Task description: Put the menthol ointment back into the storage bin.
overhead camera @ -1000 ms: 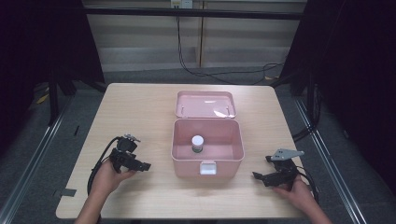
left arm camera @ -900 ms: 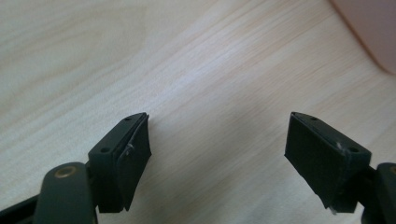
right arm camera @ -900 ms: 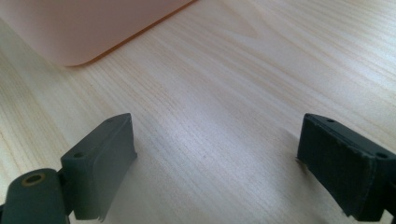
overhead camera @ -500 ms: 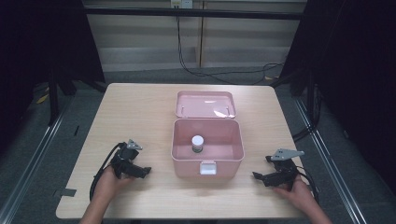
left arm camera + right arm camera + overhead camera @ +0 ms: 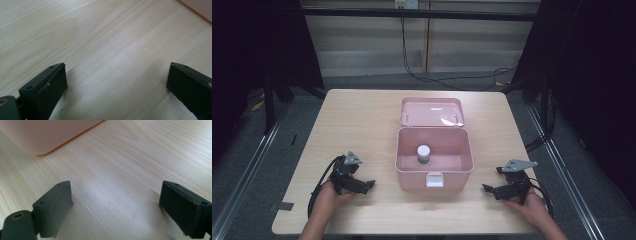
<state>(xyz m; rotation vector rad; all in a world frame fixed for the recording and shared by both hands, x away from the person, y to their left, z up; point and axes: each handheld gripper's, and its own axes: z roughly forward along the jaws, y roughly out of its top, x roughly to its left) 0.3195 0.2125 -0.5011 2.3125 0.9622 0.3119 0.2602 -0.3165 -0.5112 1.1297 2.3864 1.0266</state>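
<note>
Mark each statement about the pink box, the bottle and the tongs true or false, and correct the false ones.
1. The box has its lid open. True.
2. A white-capped bottle stands on the table beside the box. False: it stands inside the box.
3. The left tongs hold the bottle. False: their jaws stand open over bare table.
4. The right tongs are open with nothing between them. True.

Light wooden table [image 5: 362, 120], grey floor [image 5: 287, 120], black cables [image 5: 447, 80]
</note>
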